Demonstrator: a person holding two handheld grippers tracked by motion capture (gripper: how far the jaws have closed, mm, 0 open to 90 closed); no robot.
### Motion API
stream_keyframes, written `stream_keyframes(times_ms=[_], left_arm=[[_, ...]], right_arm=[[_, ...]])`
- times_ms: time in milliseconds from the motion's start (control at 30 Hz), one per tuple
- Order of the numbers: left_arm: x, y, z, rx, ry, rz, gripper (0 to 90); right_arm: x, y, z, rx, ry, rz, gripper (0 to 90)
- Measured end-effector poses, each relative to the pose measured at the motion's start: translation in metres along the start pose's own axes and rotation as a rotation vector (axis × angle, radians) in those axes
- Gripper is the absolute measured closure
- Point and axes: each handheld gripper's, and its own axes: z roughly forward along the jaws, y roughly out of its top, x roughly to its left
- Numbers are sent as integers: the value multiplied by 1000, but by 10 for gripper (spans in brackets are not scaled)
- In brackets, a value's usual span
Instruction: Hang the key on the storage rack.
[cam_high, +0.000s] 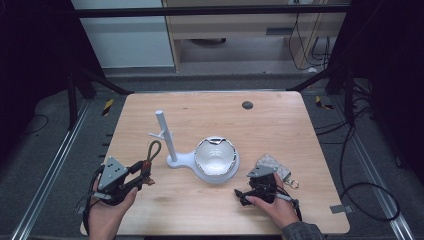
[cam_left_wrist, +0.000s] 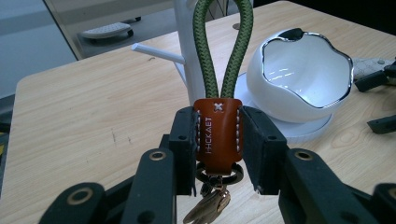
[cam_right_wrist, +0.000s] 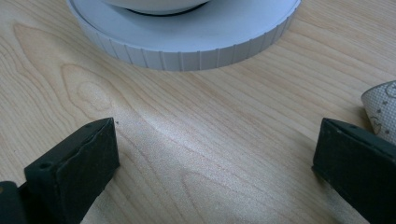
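two grippers rest low over the wooden table (cam_high: 280, 125). left gripper (cam_left_wrist: 217, 140): jaws clamped on the brown leather tab of the key strap (cam_left_wrist: 217, 133), green cord loop pointing toward the white stand (cam_high: 165, 135), keys hanging below. right gripper (cam_right_wrist: 215, 158): jaws spread wide apart, nothing between them, near the white bowl (cam_high: 215, 156).
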Motion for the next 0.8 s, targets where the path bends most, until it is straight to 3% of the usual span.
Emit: stream_keyframes(times_ms=[367, 800], left_arm=[[-1, 10, 1, -35, 7, -5, 659], [8, 12, 28, -8, 20, -54, 658]], right_arm=[[0, 0, 0, 0, 0, 0, 2], [0, 0, 0, 0, 0, 1, 2]])
